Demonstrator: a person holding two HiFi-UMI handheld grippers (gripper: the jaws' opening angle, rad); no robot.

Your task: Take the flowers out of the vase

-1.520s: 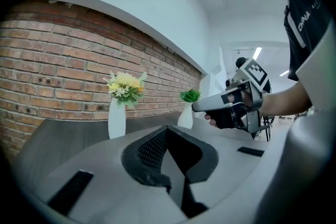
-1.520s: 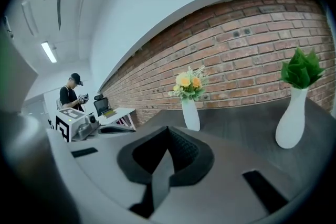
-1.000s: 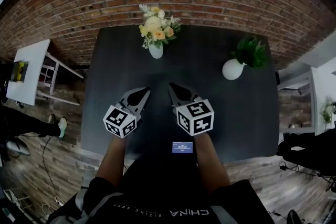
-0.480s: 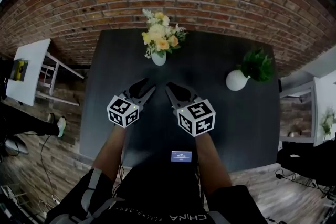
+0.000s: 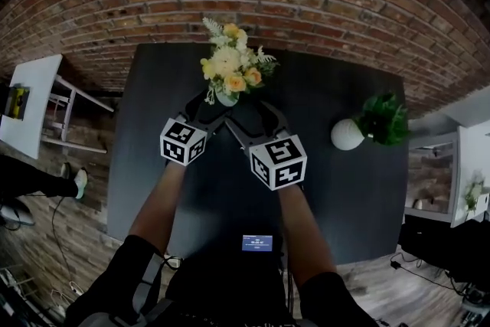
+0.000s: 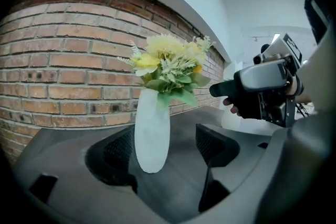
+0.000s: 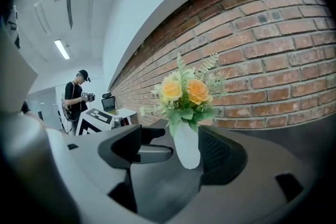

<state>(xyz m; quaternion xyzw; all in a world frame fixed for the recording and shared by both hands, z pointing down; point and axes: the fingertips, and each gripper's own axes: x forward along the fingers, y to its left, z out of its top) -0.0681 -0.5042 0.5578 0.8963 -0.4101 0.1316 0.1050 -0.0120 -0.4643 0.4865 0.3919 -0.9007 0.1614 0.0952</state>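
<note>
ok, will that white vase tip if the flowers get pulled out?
Likely tippy: the vase is tall and narrow with a small rounded base. The flowers fill its mouth, so pulling may lift it too. Looks smooth, possibly slippery.

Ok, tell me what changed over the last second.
The left gripper and right gripper moved forward over the table to the vase. Their jaws have just been opening. The vase now shows between each pair, not gripped. Nothing was taken or released. The flowers remain in the vase, and the plant stayed put.
</note>
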